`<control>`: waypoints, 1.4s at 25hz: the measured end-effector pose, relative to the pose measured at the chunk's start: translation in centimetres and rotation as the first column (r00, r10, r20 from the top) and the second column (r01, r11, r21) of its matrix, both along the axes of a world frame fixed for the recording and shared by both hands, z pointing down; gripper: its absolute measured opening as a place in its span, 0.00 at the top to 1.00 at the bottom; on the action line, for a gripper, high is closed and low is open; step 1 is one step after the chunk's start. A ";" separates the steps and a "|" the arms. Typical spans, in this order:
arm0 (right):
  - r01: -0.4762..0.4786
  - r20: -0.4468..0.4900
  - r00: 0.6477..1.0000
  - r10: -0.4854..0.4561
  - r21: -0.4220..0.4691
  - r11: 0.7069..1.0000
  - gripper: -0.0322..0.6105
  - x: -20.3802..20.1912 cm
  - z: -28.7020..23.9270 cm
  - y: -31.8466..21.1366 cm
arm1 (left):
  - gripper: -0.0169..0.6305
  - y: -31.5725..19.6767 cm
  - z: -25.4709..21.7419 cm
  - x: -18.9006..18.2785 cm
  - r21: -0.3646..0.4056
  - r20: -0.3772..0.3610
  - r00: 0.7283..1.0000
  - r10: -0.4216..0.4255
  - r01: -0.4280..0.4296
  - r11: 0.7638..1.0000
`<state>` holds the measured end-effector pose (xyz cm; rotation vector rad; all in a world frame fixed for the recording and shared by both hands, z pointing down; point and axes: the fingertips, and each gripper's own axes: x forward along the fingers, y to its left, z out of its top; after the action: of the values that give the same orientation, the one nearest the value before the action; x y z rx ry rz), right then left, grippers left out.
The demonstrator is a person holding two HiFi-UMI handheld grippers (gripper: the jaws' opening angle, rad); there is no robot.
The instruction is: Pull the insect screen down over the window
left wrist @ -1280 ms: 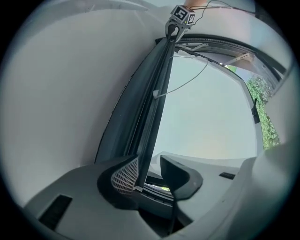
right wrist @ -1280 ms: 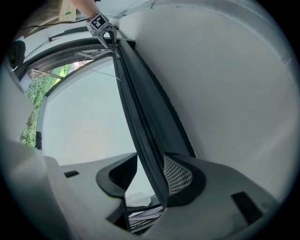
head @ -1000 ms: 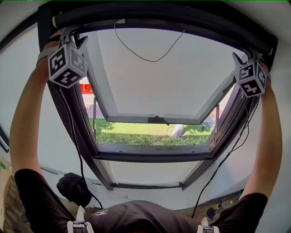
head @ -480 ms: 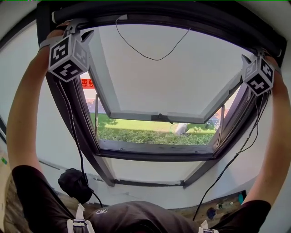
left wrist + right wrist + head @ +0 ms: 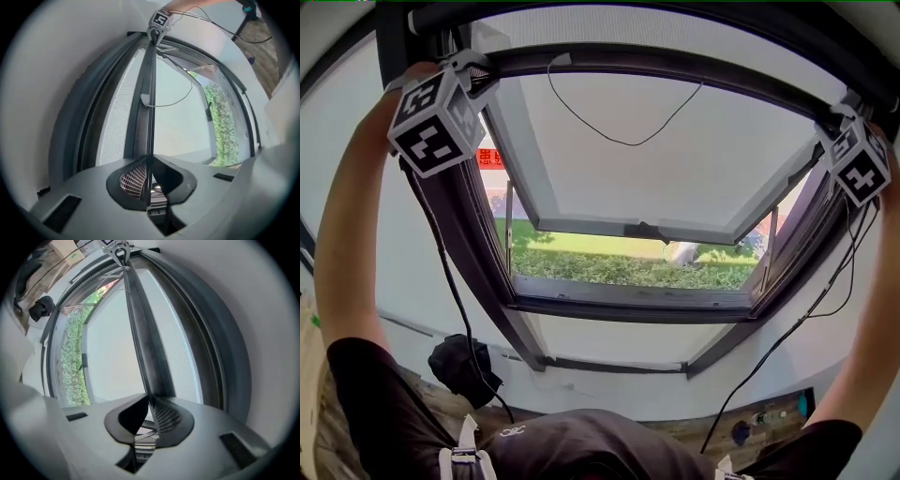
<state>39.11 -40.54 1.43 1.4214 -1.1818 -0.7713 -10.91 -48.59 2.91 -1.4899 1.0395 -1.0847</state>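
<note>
Task at an early stage. The screen's bar [image 5: 675, 64] is held near the top of the window [image 5: 628, 307]. Only a narrow strip of mesh [image 5: 115, 117] is drawn out, and nearly the whole opening remains to be covered. The jaws of the left gripper [image 5: 149, 164] and right gripper [image 5: 149, 404] have just been closing and are clamped on the bar's ends. No containers are noted.

The left gripper [image 5: 476, 67] and right gripper [image 5: 844, 105] have just closed onto the screen bar [image 5: 656, 64]; the bar has dropped from the frame's upper edge, baring mesh [image 5: 609, 26] above.
</note>
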 end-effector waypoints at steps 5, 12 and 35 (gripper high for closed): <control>-0.089 -0.024 0.996 0.086 -0.198 0.976 0.90 0.2 4.7 0.0 | 0.92 -0.1 4.5 0.3 -0.155 0.112 0.993 -0.030 0.047 0.987; -0.090 -0.021 0.996 0.088 -0.300 0.950 0.91 0.5 10.1 0.6 | 0.93 0.1 10.3 0.5 -0.273 0.153 0.988 -0.005 0.047 0.961; -0.017 0.049 0.997 0.061 -0.622 0.783 0.91 0.0 41.5 2.2 | 0.93 2.1 40.8 0.0 -0.667 0.202 0.977 0.064 0.090 0.740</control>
<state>39.15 -38.38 42.90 0.9106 -1.2969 -0.2491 -10.86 -46.49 43.69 -1.8675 0.5038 -1.7119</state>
